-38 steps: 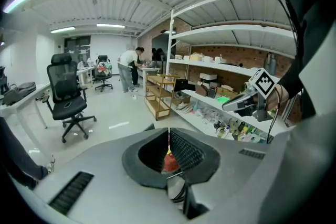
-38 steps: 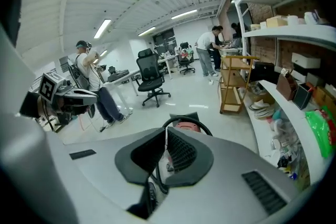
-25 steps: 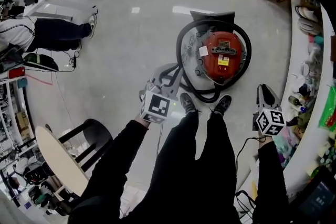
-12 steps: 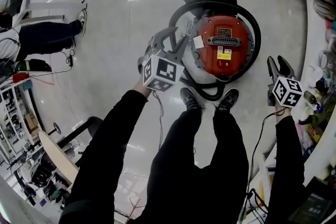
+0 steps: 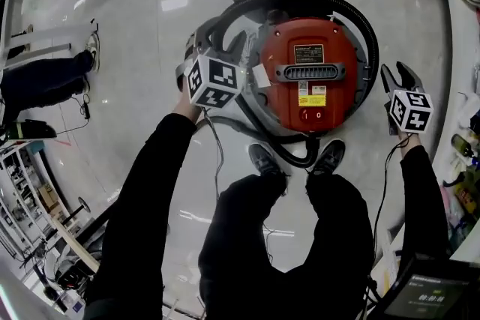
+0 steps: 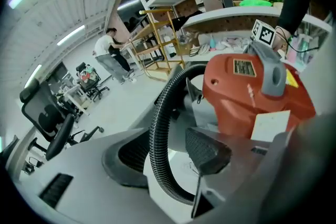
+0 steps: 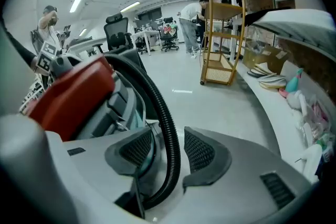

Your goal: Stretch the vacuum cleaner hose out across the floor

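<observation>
Now — hose (image 6: 155,134) lies between both grippers' (image 6: 167,153) (image 7: 169,150) just-parted fingers (image 6: 206,147).

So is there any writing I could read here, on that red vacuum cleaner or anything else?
No text is legible.
Black plate on the vacuum cleaner: too small to read.
Yellow sticker: too small to read.
White tag: no print that can be read.
Marker cube: black-and-white pattern only, no letters.
Screen: blurred.
</observation>
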Tool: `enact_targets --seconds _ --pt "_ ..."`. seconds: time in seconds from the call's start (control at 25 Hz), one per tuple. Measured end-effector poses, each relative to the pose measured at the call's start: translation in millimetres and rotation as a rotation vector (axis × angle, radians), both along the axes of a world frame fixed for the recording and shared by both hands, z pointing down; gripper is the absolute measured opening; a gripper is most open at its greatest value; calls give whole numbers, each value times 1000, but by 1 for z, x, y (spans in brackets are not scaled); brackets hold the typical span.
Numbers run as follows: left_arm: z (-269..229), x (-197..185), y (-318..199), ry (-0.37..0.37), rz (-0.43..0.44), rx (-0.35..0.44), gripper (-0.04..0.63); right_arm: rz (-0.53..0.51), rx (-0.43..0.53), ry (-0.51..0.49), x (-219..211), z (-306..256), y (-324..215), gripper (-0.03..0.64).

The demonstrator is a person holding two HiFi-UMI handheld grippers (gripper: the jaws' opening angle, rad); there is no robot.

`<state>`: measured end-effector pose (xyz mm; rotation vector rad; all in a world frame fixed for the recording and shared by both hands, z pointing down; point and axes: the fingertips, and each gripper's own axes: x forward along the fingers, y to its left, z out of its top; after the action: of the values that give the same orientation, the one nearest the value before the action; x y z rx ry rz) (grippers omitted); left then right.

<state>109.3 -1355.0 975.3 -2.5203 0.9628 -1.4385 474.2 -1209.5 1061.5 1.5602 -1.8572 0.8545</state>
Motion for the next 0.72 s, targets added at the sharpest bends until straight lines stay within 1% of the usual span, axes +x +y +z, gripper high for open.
enact_targets --seconds 0.08,0.16,0.32,0.44,0.52,0.6,0.64,0.72 --pt "22 -3 -9 -18 10 22 219 -10 -14 10 0 35 -6 187" --pt "37 -6 -15 -23 16 64 226 -16 -30 12 -2 65 -5 190" --pt "53 -2 -32 4 -1 151 249 -21 -65 48 -1 114 5 204" --pt "54 0 -45 17 -24 215 285 8 -101 76 6 146 13 232" --pt "59 2 -50 19 -23 216 285 14 -138 68 5 165 19 238" --pt "65 3 -53 27 -26 183 284 -22 -173 55 -1 180 24 238" --pt "66 2 -53 37 -32 168 270 -53 -188 54 -4 187 26 238" --pt "63 0 -52 57 -40 155 193 -110 -217 58 -10 192 26 236"
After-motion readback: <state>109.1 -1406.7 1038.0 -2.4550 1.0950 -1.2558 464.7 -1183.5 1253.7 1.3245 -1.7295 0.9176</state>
